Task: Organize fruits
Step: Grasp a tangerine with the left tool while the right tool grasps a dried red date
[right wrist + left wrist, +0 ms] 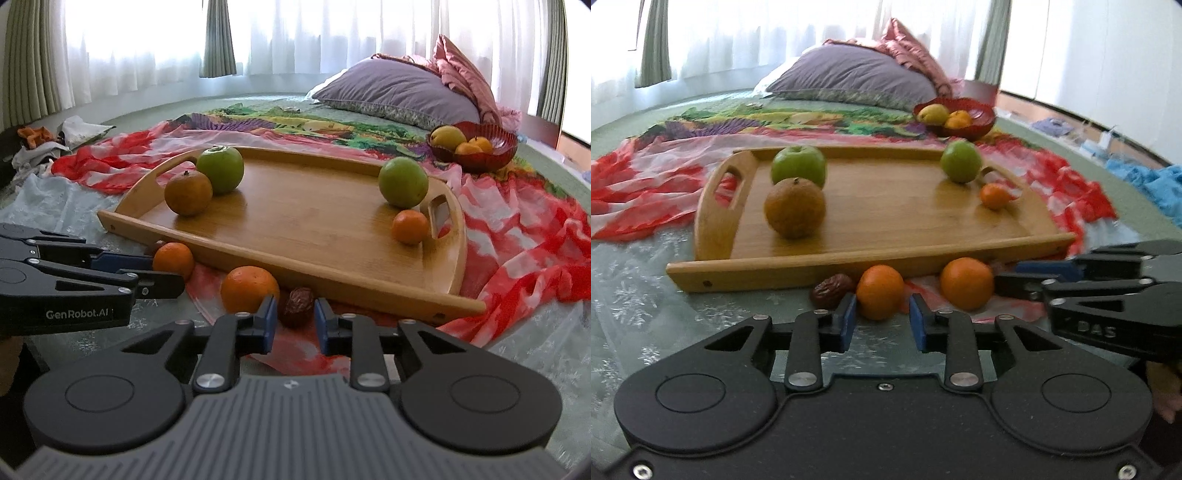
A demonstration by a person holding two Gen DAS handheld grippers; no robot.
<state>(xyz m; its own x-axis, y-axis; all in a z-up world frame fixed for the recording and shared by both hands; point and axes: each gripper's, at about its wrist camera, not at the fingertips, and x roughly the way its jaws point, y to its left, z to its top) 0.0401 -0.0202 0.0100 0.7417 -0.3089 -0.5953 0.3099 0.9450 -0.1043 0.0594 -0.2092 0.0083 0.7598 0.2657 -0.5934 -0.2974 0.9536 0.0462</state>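
A wooden tray (894, 206) (314, 236) holds two green apples (799, 165) (960, 161), a dull brown-orange fruit (795, 208) and a small orange (994, 196). In front of the tray lie two oranges (880, 292) (967, 283) and a brown date (832, 290). My left gripper (882, 325) is open, its blue pads either side of the nearer orange, just short of it. My right gripper (295, 325) is open with the date (297, 307) between its fingertips, an orange (249, 289) at its left. Each gripper shows in the other's view (1027, 280) (162, 273).
A red bowl (975, 123) (491, 151) with a yellow pear and small oranges stands behind the tray at the right. Red and multicoloured cloths cover the bed. A purple pillow (399, 90) lies at the back. Clothes lie at the far left (40, 144).
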